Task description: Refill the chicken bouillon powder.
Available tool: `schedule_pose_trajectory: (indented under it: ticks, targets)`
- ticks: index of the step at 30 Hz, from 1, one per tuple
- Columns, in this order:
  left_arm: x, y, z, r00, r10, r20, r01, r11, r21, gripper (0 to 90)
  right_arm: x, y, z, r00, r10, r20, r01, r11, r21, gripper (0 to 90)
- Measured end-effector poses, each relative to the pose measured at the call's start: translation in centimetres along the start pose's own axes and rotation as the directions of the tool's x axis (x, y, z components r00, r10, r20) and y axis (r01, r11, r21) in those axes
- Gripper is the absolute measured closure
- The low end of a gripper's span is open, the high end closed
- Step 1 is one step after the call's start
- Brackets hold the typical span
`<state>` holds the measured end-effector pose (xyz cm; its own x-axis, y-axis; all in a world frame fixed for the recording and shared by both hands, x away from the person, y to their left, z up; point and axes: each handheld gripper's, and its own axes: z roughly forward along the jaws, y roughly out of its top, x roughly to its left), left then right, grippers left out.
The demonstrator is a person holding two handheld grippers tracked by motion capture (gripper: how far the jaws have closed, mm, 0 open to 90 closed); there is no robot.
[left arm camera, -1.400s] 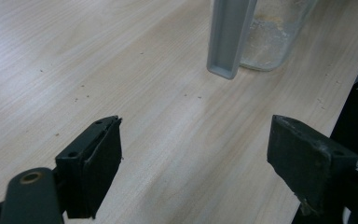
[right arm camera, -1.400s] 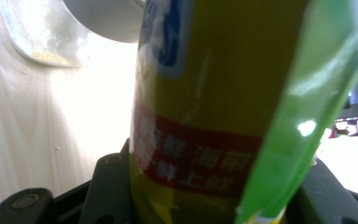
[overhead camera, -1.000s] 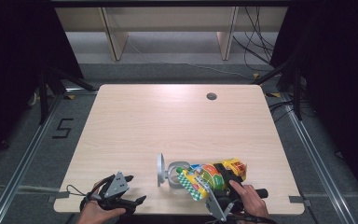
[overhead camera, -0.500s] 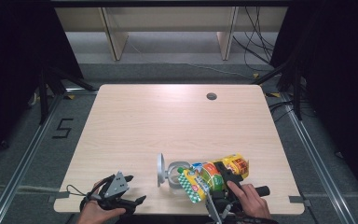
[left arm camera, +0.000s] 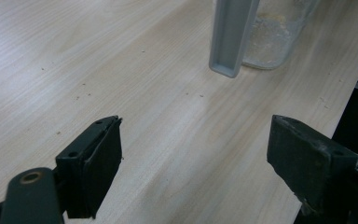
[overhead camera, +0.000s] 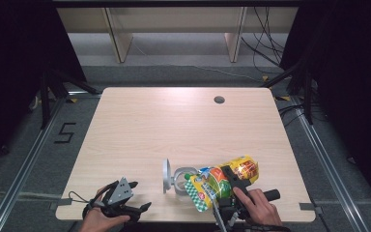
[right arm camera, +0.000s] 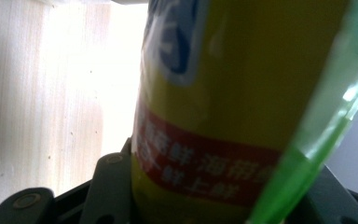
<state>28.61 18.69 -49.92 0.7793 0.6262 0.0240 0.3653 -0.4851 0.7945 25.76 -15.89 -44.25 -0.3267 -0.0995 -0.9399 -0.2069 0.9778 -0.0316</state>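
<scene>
Right gripper [overhead camera: 228, 180] jaws clamped the yellow snack bag [overhead camera: 221, 181], tilted at the open jar [overhead camera: 183, 178] near the worktop [overhead camera: 174, 125] front edge; left gripper [overhead camera: 125, 195] jaws wide, empty; best to pour slowly, mouth over jar

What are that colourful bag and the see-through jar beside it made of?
The snack bag, clamped in the right gripper, looks like glossy printed plastic film: it shines and creases. The jar seems clear glass or hard plastic, hard to tell which; its lid looks like matt grey plastic.
</scene>
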Motion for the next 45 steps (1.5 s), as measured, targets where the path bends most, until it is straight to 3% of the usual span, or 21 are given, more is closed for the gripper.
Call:
schedule_pose_trajectory:
  ticks: [4, 8, 10, 13, 14, 15, 17, 18, 20, 21, 22, 24, 25, 27, 29, 32, 35, 38, 40, 41, 45]
  targets:
    - [0.2, 0.1, -0.1, 0.9998, 0.015, -0.013, -0.014, 0.9997, 0.022, 17.5, -0.2, -0.1, 0.1, 0.9997, -0.025, 0.001, 0.025, 1.0, -0.008, 54.6]
    - [-0.1, 0.0, 0.1, 1.0, -0.007, 0.0, 0.007, 1.0, -0.004, 17.6, -0.4, -0.1, 0.1, 0.9992, -0.039, -0.003, 0.039, 0.999, -0.004, 54.6]
    - [0.0, 0.0, 0.0, 1.0, -0.004, 0.003, 0.004, 1.0, 0.003, 17.5, -0.7, -0.2, 0.3, 0.9949, -0.101, 0.006, 0.101, 0.995, -0.019, 54.9]
    - [0.0, 0.1, -0.1, 0.9999, 0.016, -0.004, -0.016, 0.9998, 0.01, 17.6, -0.8, -0.1, 0.3, 0.9963, -0.086, -0.01, 0.086, 0.996, -0.001, 54.9]
    - [0.0, 0.1, 0.0, 0.9999, 0.011, -0.002, -0.011, 0.9999, 0.005, 17.6, -1.3, 0.0, 0.2, 0.9866, -0.163, -0.008, 0.163, 0.987, 0.01, 55.0]
    - [0.0, 0.1, -0.1, 0.9998, 0.016, -0.007, -0.016, 0.9998, 0.012, 17.7, -1.3, 0.0, 0.2, 0.9874, -0.158, -0.003, 0.158, 0.987, 0.008, 55.0]
    - [0.1, 0.1, -0.1, 0.9995, 0.029, -0.009, -0.029, 0.9994, 0.022, 17.7, -1.8, 0.2, 0.4, 0.9751, -0.221, 0.018, 0.221, 0.975, -0.015, 55.0]
    - [0.2, 0.1, -0.1, 0.9995, 0.03, -0.008, -0.03, 0.9993, 0.024, 17.7, -1.7, 0.3, 0.4, 0.9795, -0.201, -0.007, 0.201, 0.98, -0.006, 55.1]
    - [0.1, 0.1, -0.1, 0.9997, 0.024, -0.008, -0.024, 0.9995, 0.018, 17.7, -2.0, 0.2, 0.6, 0.9736, -0.227, 0.021, 0.227, 0.974, 0.004, 55.4]
    - [0.1, 0.0, 0.0, 0.9999, 0.012, -0.007, -0.012, 0.9999, 0.011, 17.7, -1.8, 0.3, 0.7, 0.9804, -0.197, 0.009, 0.197, 0.98, 0.008, 55.5]
    - [0.1, 0.0, 0.0, 0.9999, 0.01, -0.004, -0.01, 0.9999, 0.01, 17.8, -2.1, 0.3, 0.8, 0.9713, -0.237, 0.014, 0.237, 0.971, 0.001, 55.5]
    - [0.1, 0.0, 0.0, 0.9999, 0.011, -0.005, -0.011, 0.9999, 0.01, 17.7, -1.9, 0.3, 0.8, 0.9793, -0.202, 0.006, 0.202, 0.979, 0.004, 55.5]
    - [0.1, 0.1, 0.0, 0.9997, 0.021, -0.008, -0.021, 0.9997, 0.01, 17.7, -2.0, 0.3, 0.7, 0.9737, -0.227, 0.014, 0.227, 0.974, 0.001, 55.5]
    - [0.0, 0.0, 0.0, 0.9999, 0.012, 0.001, -0.012, 0.9999, -0.001, 17.8, -1.6, 0.3, 0.6, 0.9843, -0.176, 0.004, 0.176, 0.984, 0.021, 55.7]
    - [0.1, 0.0, 0.0, 0.9998, 0.017, -0.006, -0.017, 0.9997, 0.015, 17.8, -2.0, 0.4, 0.6, 0.9703, -0.242, 0.011, 0.241, 0.97, 0.018, 55.7]
    - [0.1, 0.0, 0.0, 0.9999, 0.015, 0.004, -0.015, 0.9998, 0.013, 17.8, -1.7, 0.5, 0.5, 0.9826, -0.186, 0.001, 0.186, 0.983, 0.011, 55.7]
    - [0.0, 0.0, 0.0, 0.9999, 0.015, 0.007, -0.015, 0.9999, 0.009, 17.8, -1.9, 0.6, 0.5, 0.9718, -0.236, 0.009, 0.236, 0.972, 0.002, 55.7]
    - [0.0, 0.0, 0.0, 0.9998, 0.017, 0.006, -0.017, 0.9998, 0.012, 17.8, -1.8, 0.5, 0.4, 0.9737, -0.228, 0.008, 0.227, 0.974, 0.012, 55.7]
    - [0.0, 0.0, 0.0, 0.9999, 0.016, 0.006, -0.016, 0.9998, 0.01, 17.8, -1.9, 0.6, 0.3, 0.9685, -0.249, 0.011, 0.249, 0.968, 0.014, 55.7]
    - [0.0, 0.0, 0.0, 0.9999, 0.016, 0.005, -0.016, 0.9998, 0.012, 17.8, -2.1, 0.6, 0.3, 0.96, -0.28, 0.012, 0.28, 0.96, 0.008, 55.7]
    - [0.0, 0.0, 0.1, 0.9998, 0.019, -0.003, -0.019, 0.9997, 0.018, 17.8, -2.0, 0.5, 0.0, 0.9638, -0.266, 0.012, 0.266, 0.964, 0.009, 55.7]
